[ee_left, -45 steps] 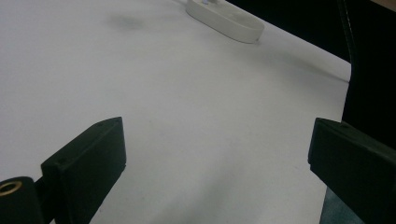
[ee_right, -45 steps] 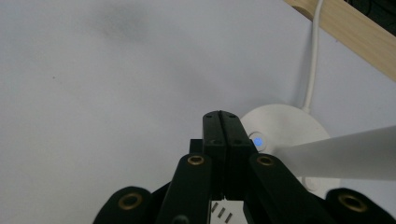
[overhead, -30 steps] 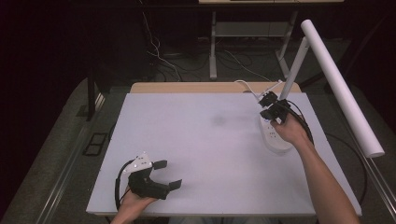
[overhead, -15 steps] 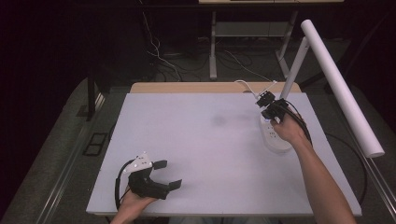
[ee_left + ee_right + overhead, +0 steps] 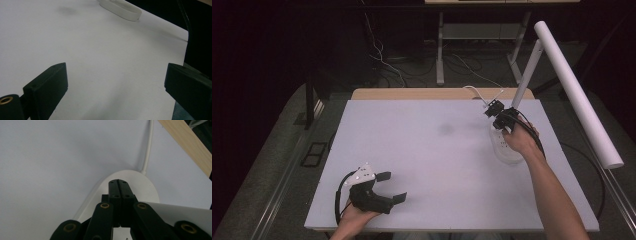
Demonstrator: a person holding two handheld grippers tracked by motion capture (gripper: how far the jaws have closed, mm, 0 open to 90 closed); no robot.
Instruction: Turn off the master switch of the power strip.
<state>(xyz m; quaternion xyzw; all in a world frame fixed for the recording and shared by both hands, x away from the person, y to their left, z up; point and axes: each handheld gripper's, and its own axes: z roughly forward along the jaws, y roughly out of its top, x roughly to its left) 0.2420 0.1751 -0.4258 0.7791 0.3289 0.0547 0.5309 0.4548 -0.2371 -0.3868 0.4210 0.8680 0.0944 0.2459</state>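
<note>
Near the table's (image 5: 437, 150) front edge, the left gripper (image 5: 391, 186) rests with jaws spread wide, nothing between them. Well to its right, the right gripper (image 5: 492, 109), jaws pressed together and empty, hovers over the white power strip (image 5: 507, 150), whose cord (image 5: 148, 147) runs ahead of the jaws.

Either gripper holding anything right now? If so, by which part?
Nothing held. The left gripper is open over bare table. The right gripper has its jaws shut together, empty, above the white power strip.
</note>
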